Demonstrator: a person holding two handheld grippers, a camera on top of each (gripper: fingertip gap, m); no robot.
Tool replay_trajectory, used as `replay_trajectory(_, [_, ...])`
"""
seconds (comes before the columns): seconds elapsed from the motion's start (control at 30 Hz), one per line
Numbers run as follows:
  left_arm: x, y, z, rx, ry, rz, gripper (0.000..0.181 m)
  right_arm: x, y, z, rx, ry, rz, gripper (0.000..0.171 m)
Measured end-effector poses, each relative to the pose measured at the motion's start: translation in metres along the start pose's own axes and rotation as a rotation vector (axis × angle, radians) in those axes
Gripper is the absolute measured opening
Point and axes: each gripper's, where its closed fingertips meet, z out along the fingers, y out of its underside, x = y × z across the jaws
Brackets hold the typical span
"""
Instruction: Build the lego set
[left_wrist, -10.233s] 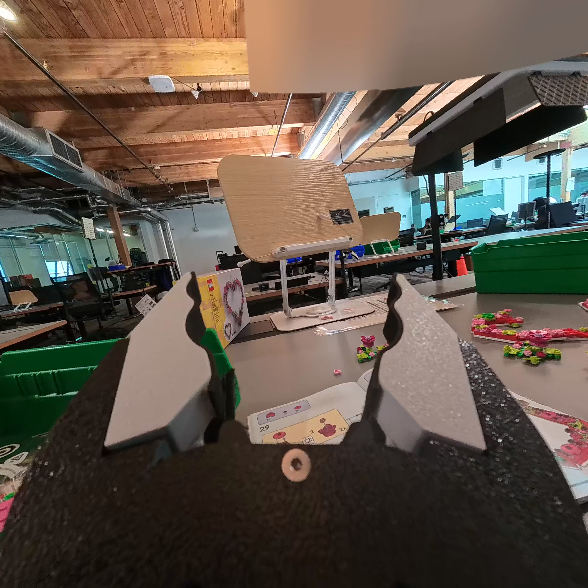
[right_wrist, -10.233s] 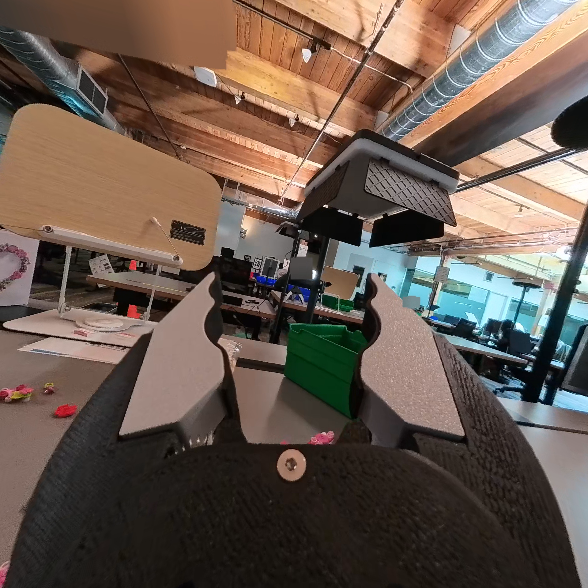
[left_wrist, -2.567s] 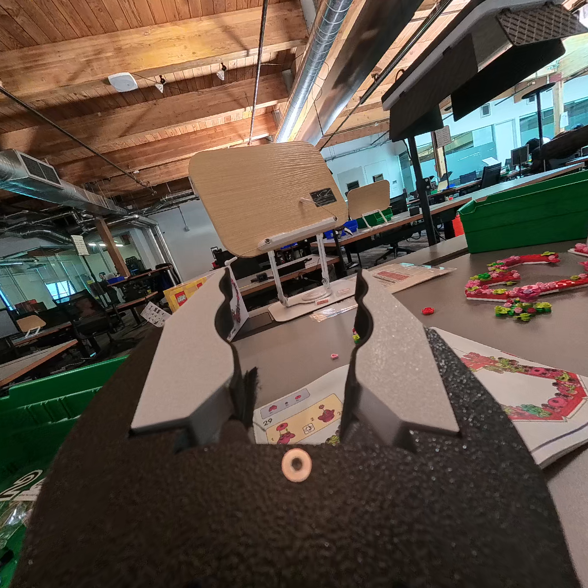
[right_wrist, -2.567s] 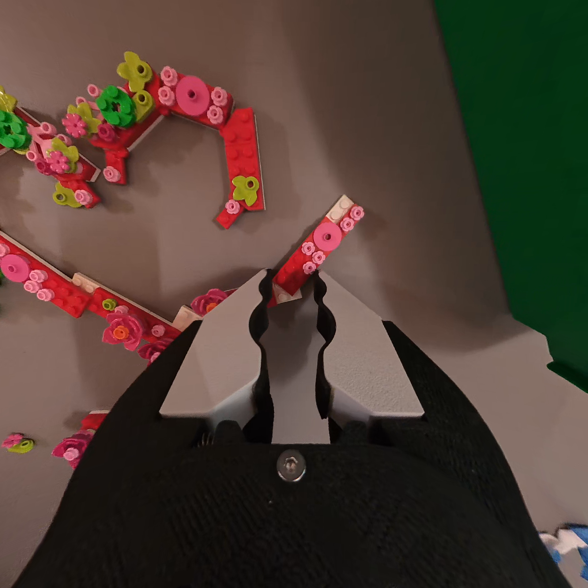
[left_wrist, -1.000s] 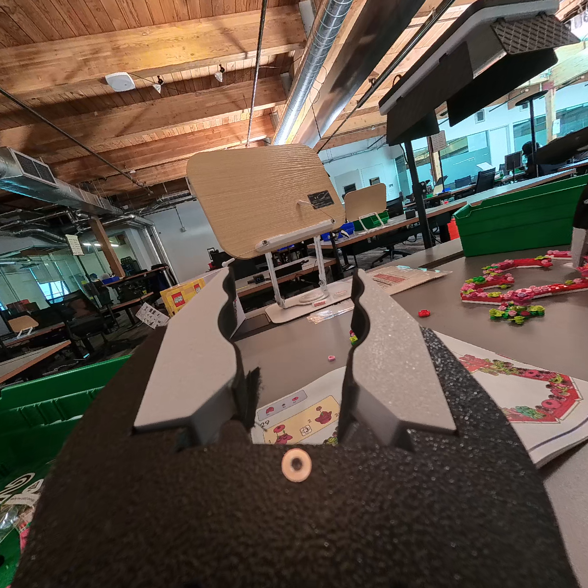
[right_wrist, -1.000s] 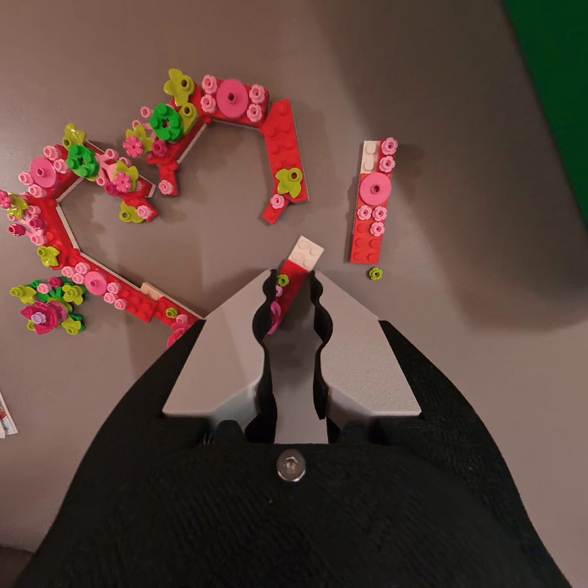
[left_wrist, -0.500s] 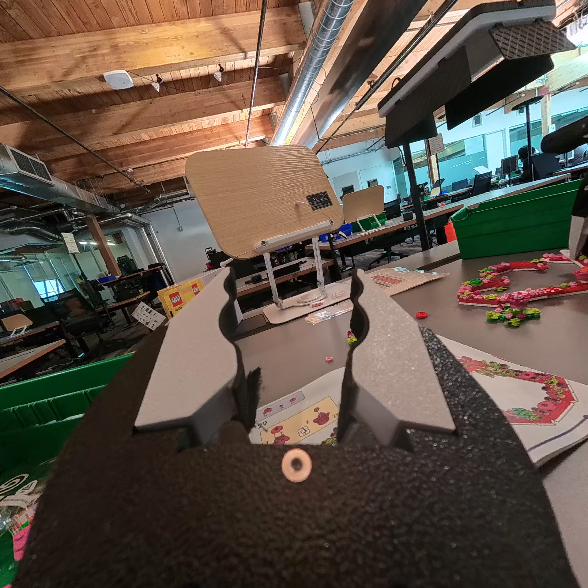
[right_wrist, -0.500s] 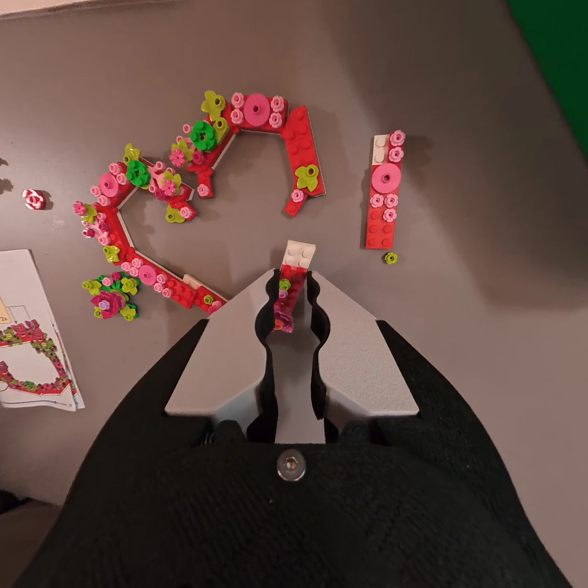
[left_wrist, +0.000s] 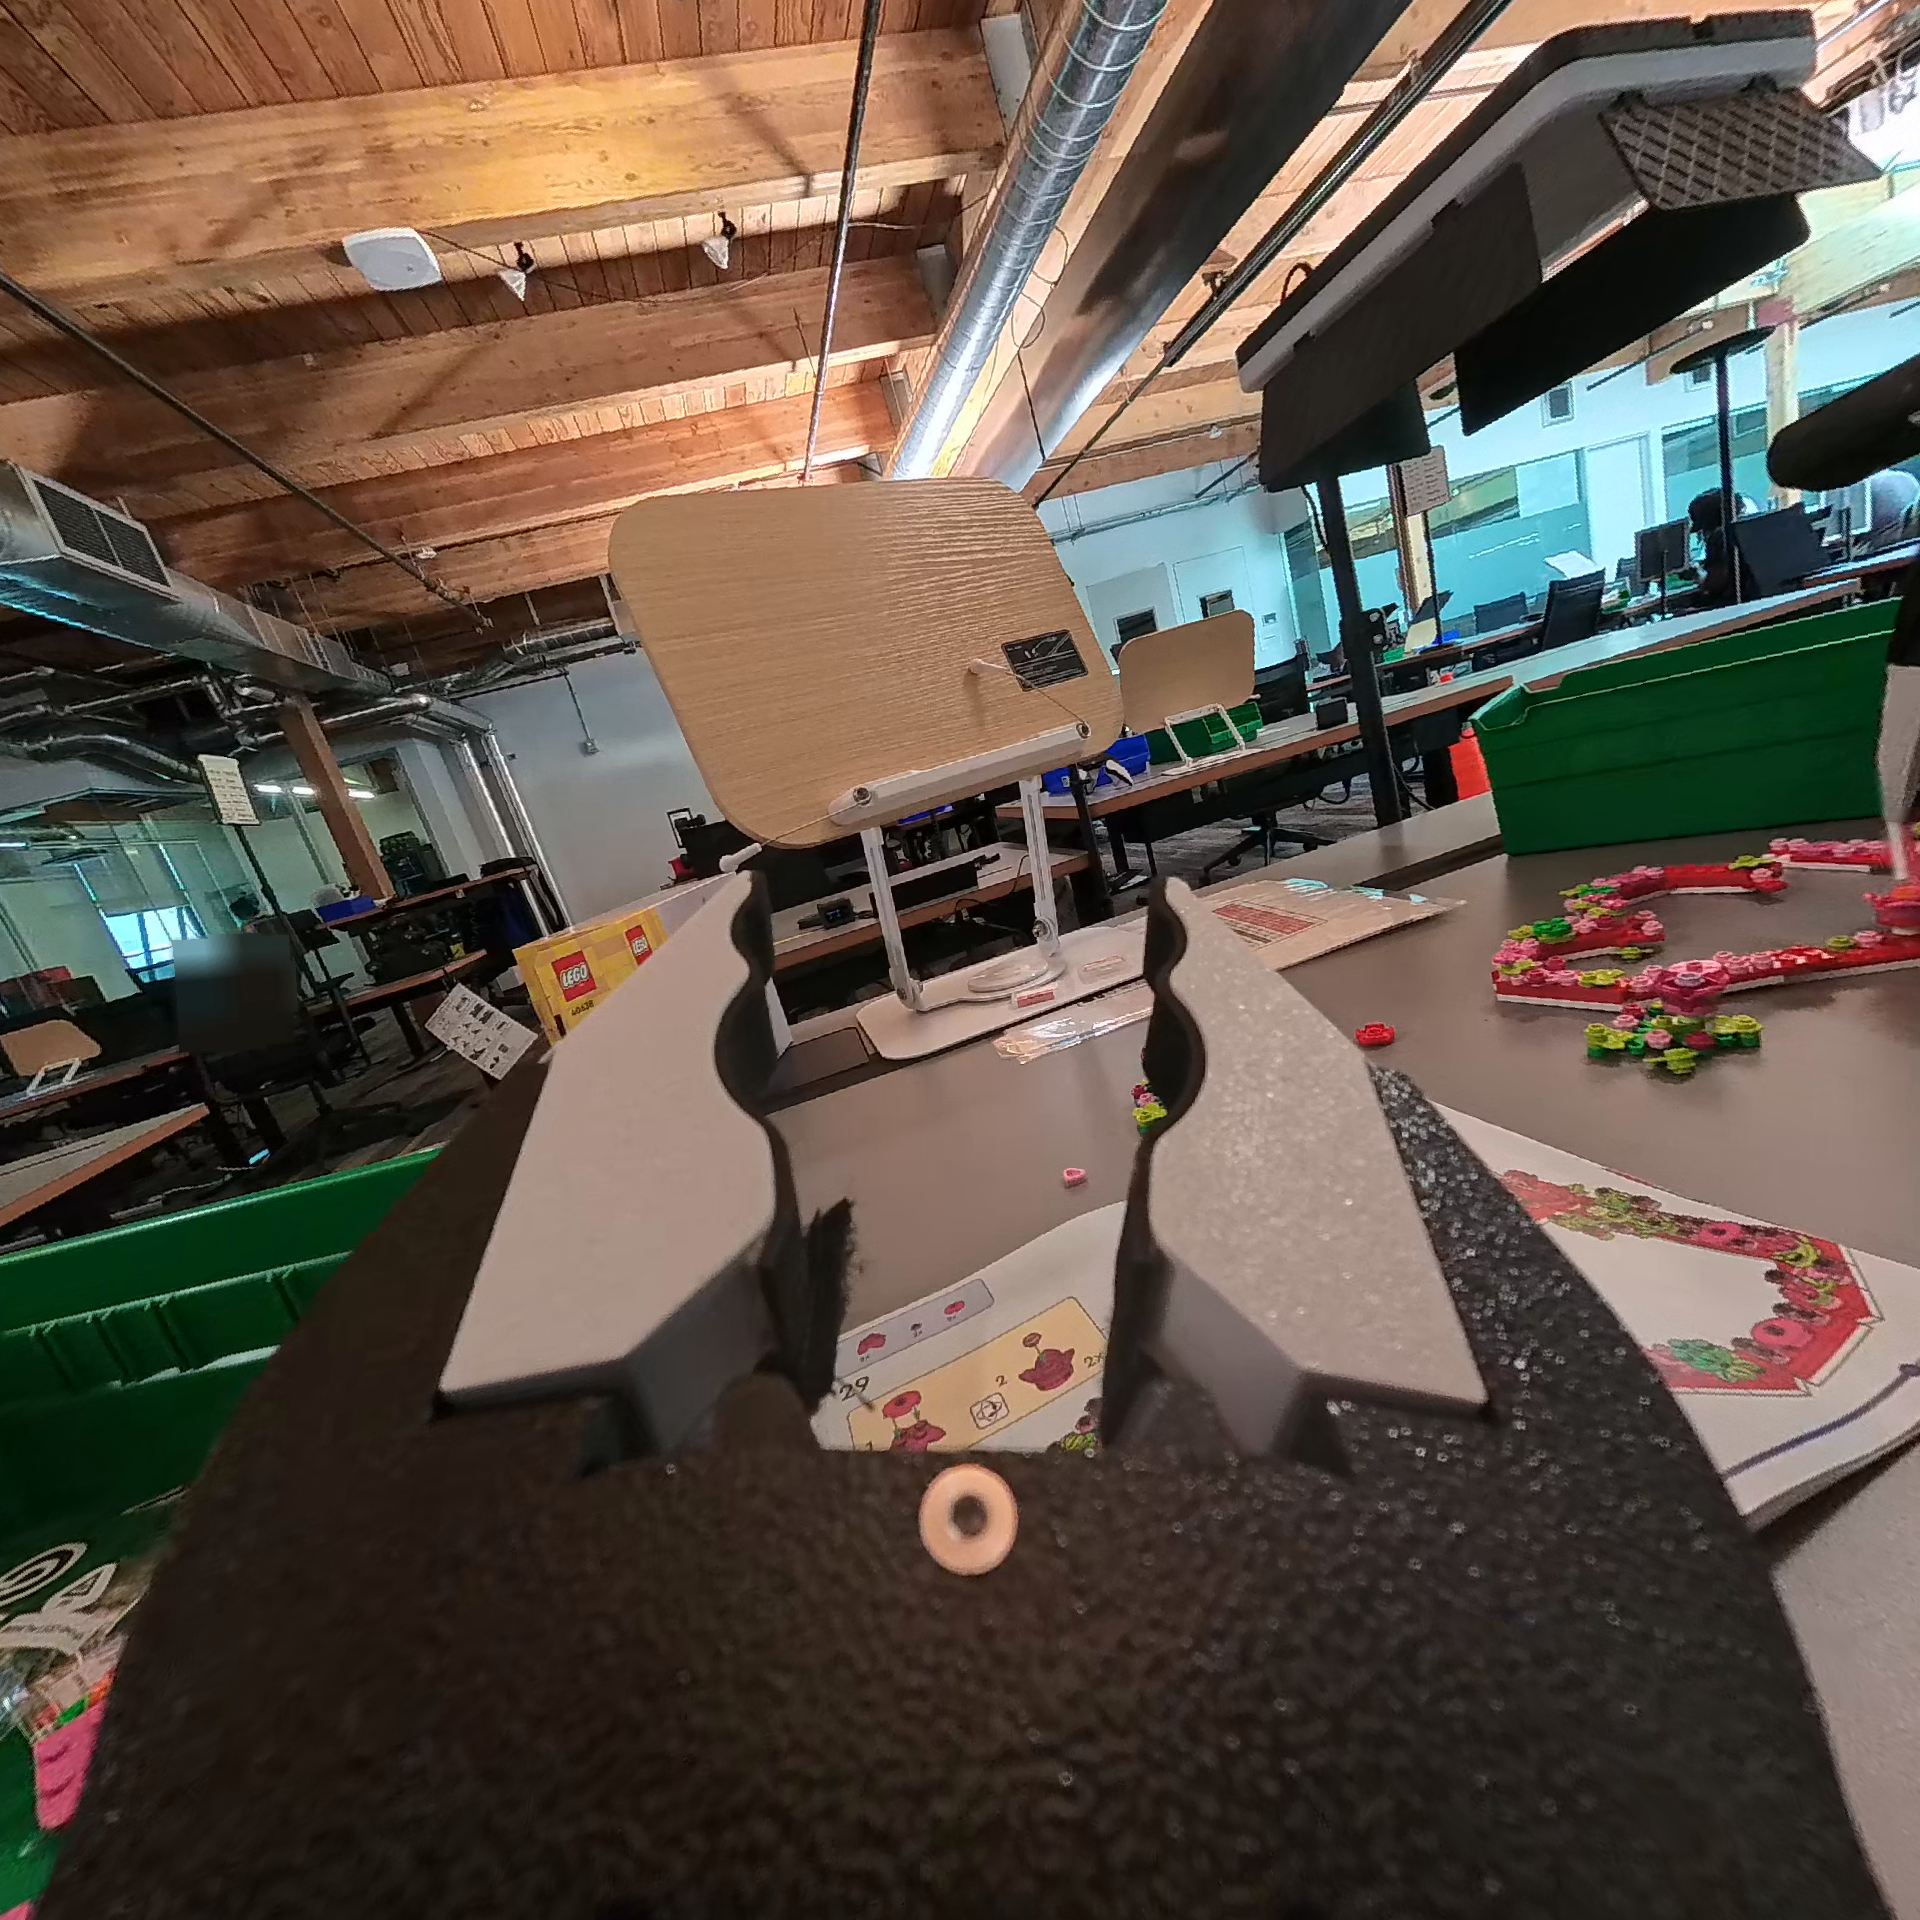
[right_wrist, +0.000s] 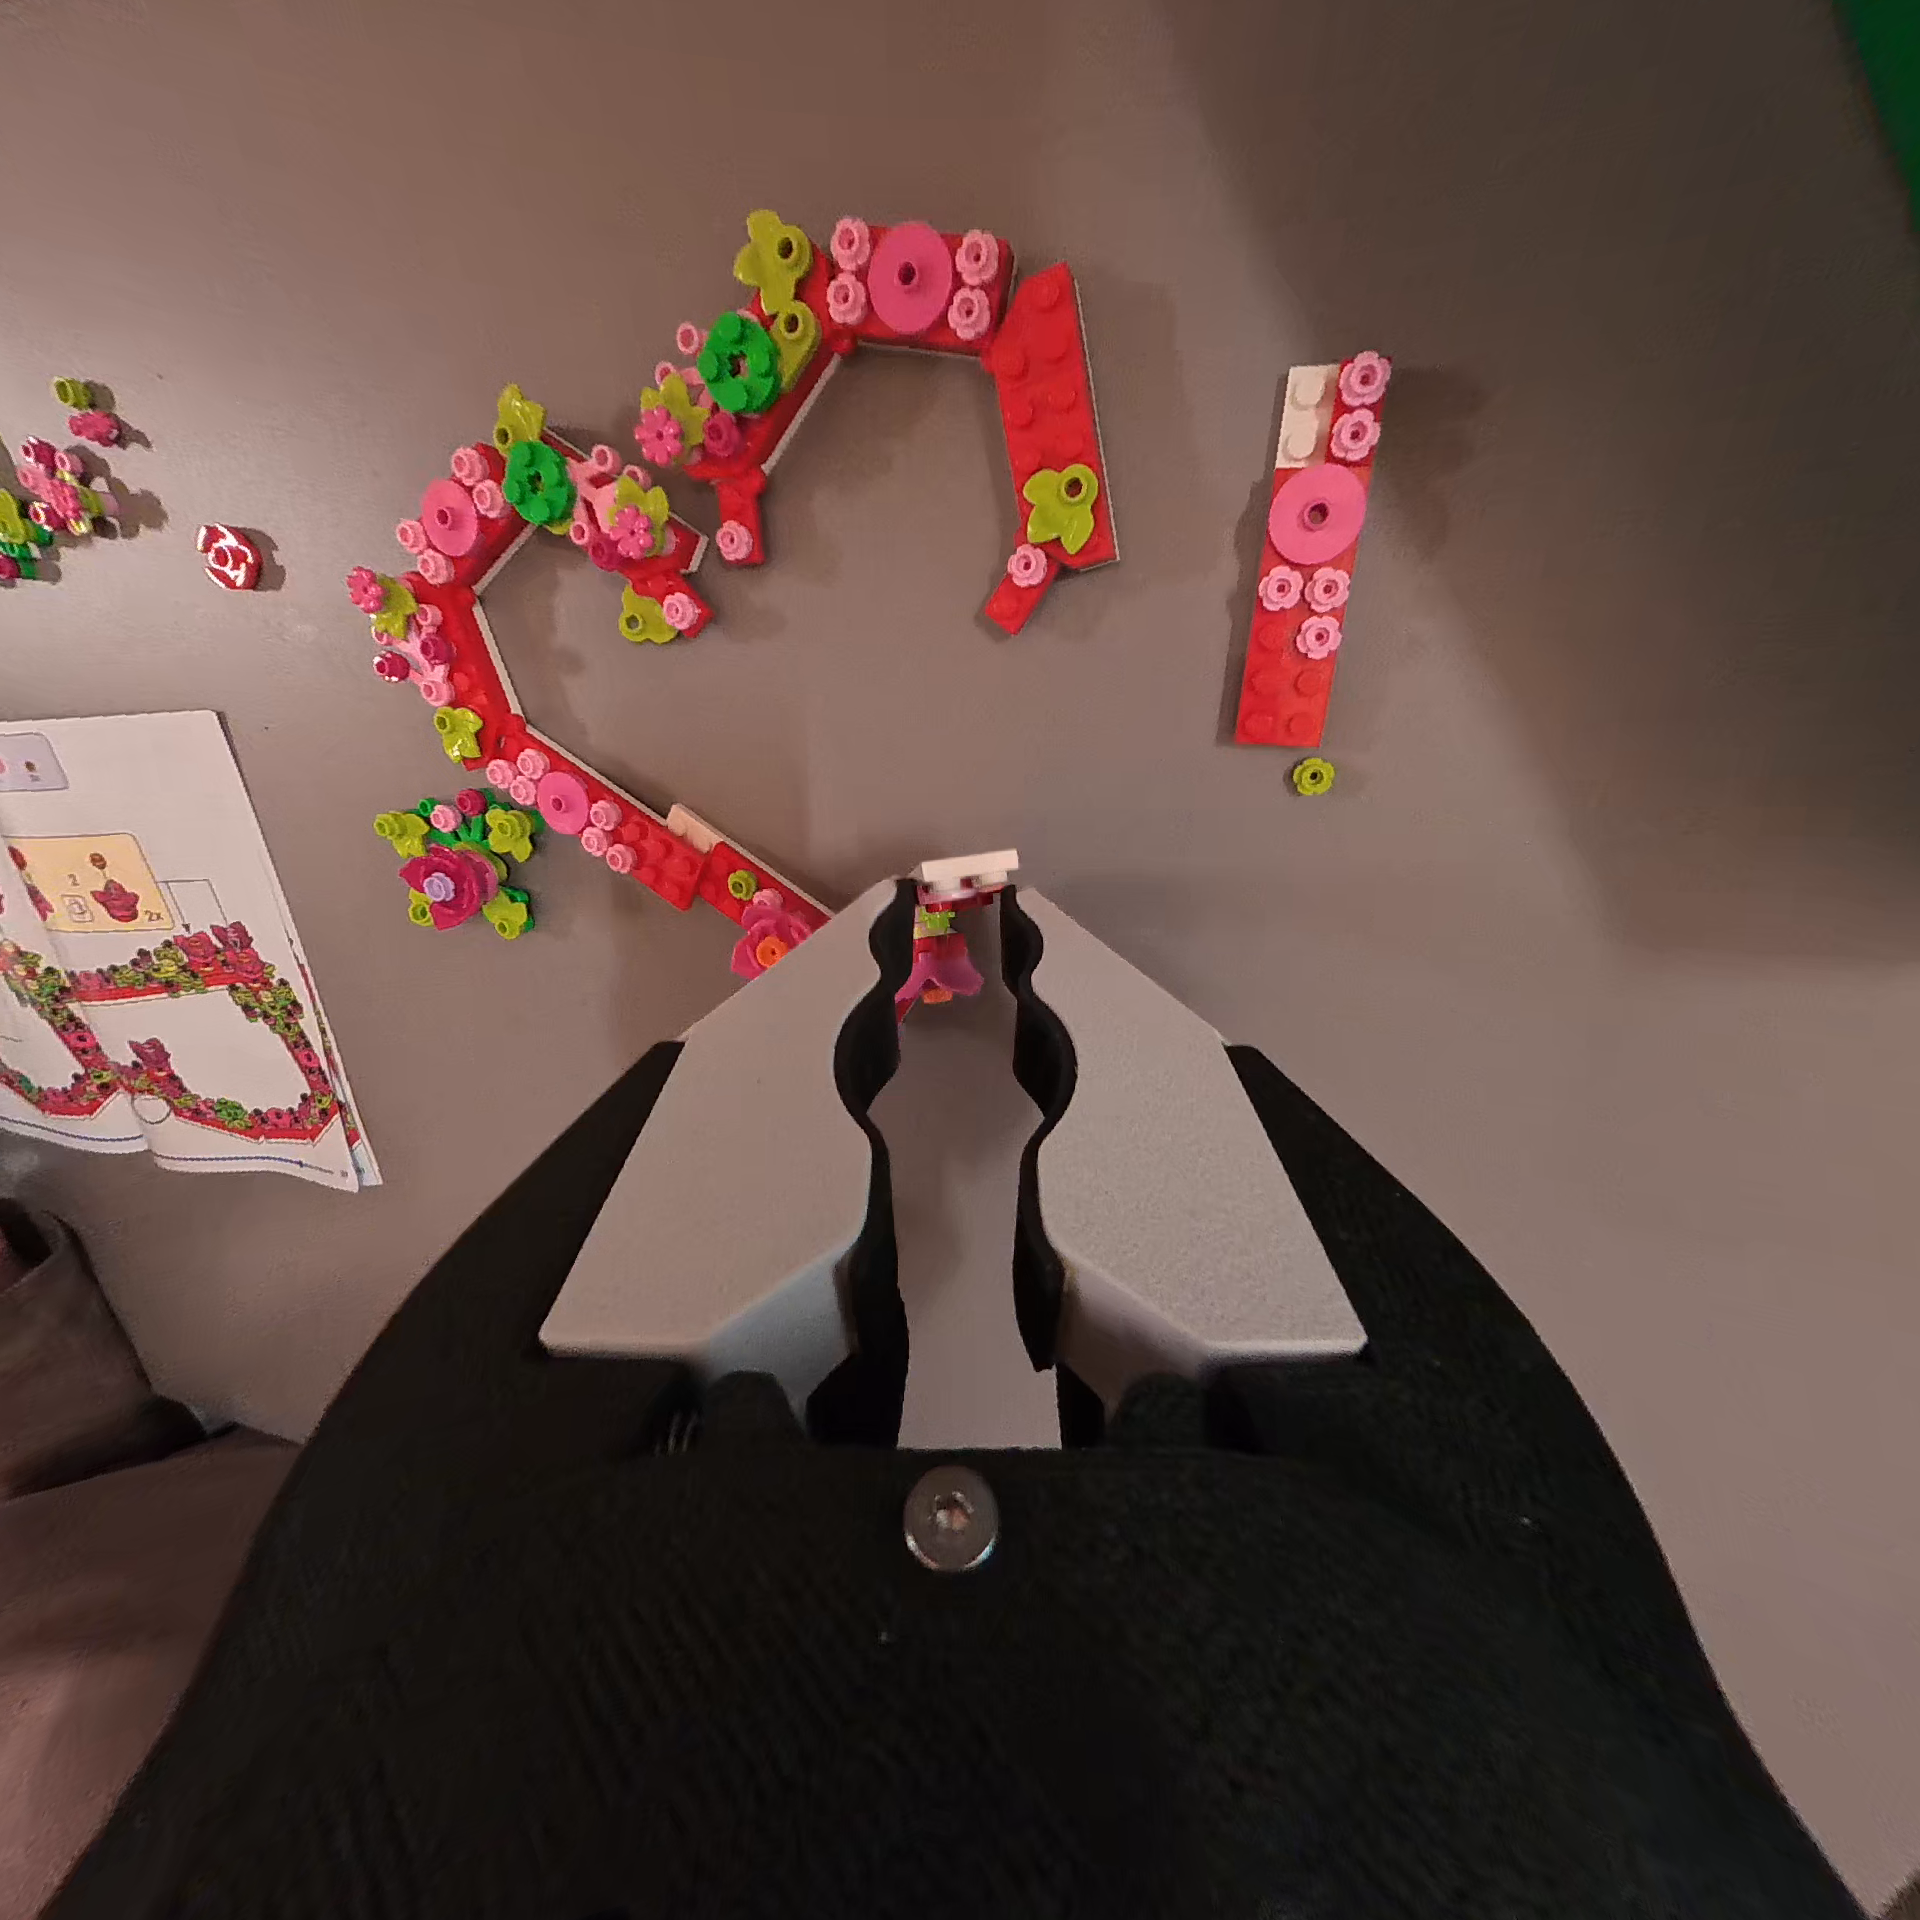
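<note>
My right gripper (right_wrist: 951, 899) points down at the grey table and is shut on a short red lego strip (right_wrist: 948, 930) with a white end plate and a pink flower, held above the table. Beyond it lies the partly built red heart frame (right_wrist: 582, 582) with pink and green flowers, and a separate red strip (right_wrist: 1304, 582) to the right. A small green stud (right_wrist: 1313, 775) lies below that strip. My left gripper (left_wrist: 956, 1018) is open and empty, low over the instruction booklet (left_wrist: 1704, 1340). The heart frame also shows in the left wrist view (left_wrist: 1662, 956).
A flower cluster (right_wrist: 457, 873) and a red round piece (right_wrist: 227, 556) lie left of the frame. The booklet (right_wrist: 156, 956) lies at the left edge. A wooden book stand (left_wrist: 862, 665), a yellow box (left_wrist: 592, 966) and green bins (left_wrist: 1683, 748) (left_wrist: 156, 1351) stand around the table. About 45 cm separates my left fingertips from my right. From my right tips it is roughly 7 cm to the small green stud (right_wrist: 1313, 775); from my left, 50 cm.
My right gripper has lifted higher with the short strip, so more of the table and booklet shows; the strip now points end-on. The left gripper has barely moved.
</note>
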Motion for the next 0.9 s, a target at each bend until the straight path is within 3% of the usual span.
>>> replay_trajectory(0.47, [0.022, 0.001, 0.001, -0.011, 0.087, 0.045, 0.068, 0.03, -0.003, 0.025, -0.025, -0.001, 0.065, 0.014])
replay_trajectory(0.6, [0.039, 0.003, 0.0, -0.026, 0.162, 0.056, 0.071, 0.033, -0.004, 0.023, 0.015, -0.019, 0.046, 0.034])
replay_trajectory(0.77, [0.071, -0.002, -0.003, -0.05, 0.308, 0.06, 0.072, 0.038, -0.012, -0.025, 0.216, 0.005, -0.282, 0.038])
replay_trajectory(0.9, [0.124, -0.01, 0.009, -0.107, 0.544, -0.043, 0.069, 0.028, 0.023, -0.031, 0.222, -0.085, -0.705, 0.033])
